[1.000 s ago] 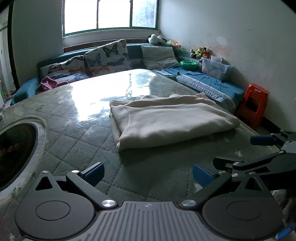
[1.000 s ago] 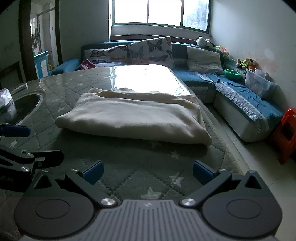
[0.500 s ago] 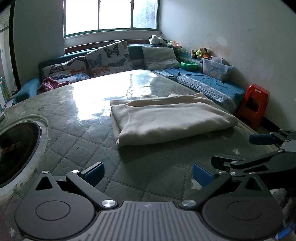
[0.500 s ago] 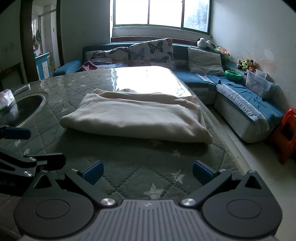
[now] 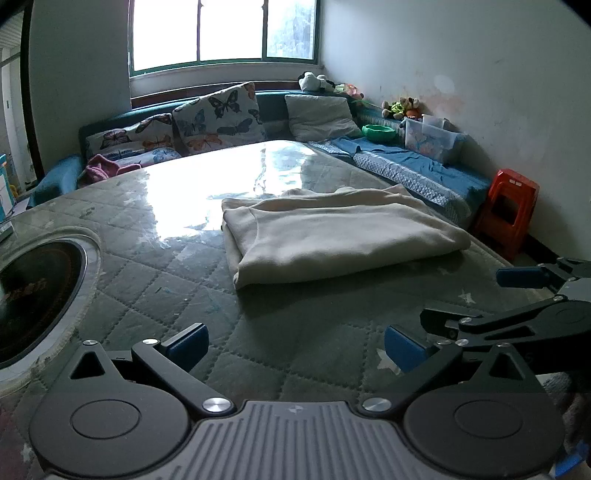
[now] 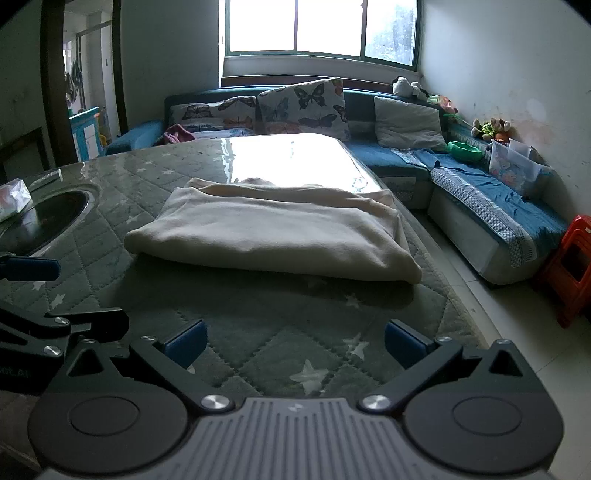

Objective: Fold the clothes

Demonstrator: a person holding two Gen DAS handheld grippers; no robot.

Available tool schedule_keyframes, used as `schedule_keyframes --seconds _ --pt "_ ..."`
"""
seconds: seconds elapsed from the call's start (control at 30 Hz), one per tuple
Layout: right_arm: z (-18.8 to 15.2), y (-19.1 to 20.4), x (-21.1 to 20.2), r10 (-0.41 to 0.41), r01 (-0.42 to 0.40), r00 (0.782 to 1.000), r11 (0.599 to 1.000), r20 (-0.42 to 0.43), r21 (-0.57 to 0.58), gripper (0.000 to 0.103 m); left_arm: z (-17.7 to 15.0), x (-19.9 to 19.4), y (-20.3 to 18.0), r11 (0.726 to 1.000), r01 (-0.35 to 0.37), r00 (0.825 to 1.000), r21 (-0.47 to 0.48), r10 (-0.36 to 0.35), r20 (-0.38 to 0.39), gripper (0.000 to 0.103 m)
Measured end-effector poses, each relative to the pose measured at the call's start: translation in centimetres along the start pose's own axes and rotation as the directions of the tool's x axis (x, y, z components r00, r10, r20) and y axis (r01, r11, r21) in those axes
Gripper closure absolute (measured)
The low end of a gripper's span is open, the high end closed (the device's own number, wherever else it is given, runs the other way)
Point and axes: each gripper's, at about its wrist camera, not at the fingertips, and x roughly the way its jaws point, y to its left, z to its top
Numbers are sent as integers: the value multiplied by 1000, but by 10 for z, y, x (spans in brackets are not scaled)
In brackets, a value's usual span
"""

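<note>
**Both grippers open before a folded cream garment**

The left gripper (image 5: 293, 345) stood with its blue-padded jaws spread wide and nothing between them, hovering low over the quilted green table cover (image 5: 177, 266). The right gripper (image 6: 293, 343) was likewise spread wide and empty; in the left wrist view it appeared at the right edge (image 5: 517, 295), beside the left gripper, with one blue fingertip pad well apart from its dark mate. Ahead of both, near but not touching either, lay the cream garment (image 5: 340, 236), folded into a flat, thick rectangle on the table cover (image 6: 280, 306), its rounded fold edge facing the grippers (image 6: 273, 236). A round dark inset (image 5: 33, 291) with a metal rim sat in the table to the left. Beyond the table ran a blue corner sofa (image 6: 480, 192) carrying butterfly-print cushions (image 6: 303, 105), a green bowl (image 6: 464, 150) and a clear storage box (image 6: 515, 168). A red plastic stool (image 5: 508, 210) stood on the floor at right, under a bright window (image 5: 221, 31).
</note>
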Motion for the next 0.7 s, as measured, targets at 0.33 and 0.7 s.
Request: schedule_keyframes --seconds 0.33,0.7 --pt "-1 2 -3 -2 2 1000 1000 3 -1 0 -1 -4 -1 1000 5 1000 0 -5 4 0" --pt "0 1 0 0 0 1000 1000 1 8 0 0 -1 -2 1000 6 1000 4 -6 -2 0"
